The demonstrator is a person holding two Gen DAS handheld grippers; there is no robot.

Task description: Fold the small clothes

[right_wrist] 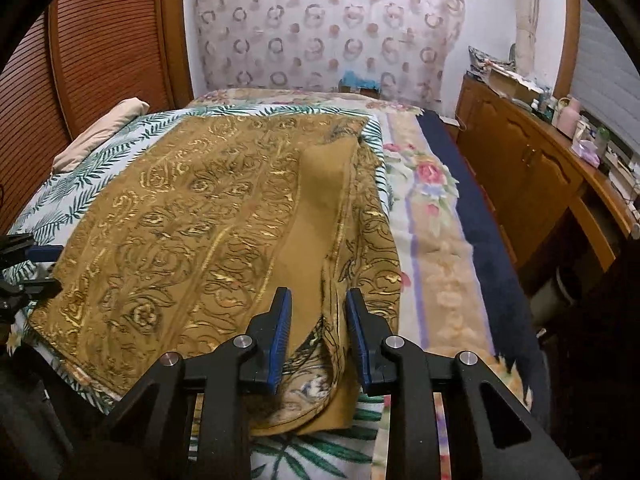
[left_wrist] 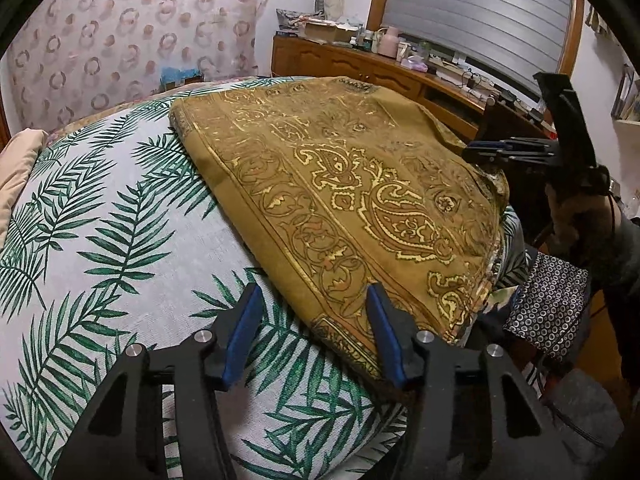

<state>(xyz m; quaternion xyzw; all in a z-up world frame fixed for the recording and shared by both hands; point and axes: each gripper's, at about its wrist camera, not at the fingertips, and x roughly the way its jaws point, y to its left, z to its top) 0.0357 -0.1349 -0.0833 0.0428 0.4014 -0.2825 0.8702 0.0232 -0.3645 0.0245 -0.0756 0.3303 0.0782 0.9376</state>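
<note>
The ochre paisley cloth lies doubled on the palm-print bed cover, so one fold looks done. The right tool, open, straddles a raised ridge at 6 o'clock; the left tool is open and empty.

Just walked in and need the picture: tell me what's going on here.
A person is folding a mustard paisley cloth on a palm-leaf sheet covering a bed. The right hand-held gripper straddles a raised fold of the cloth, jaws open. The left hand-held gripper sits open at the cloth's near edge.
</note>
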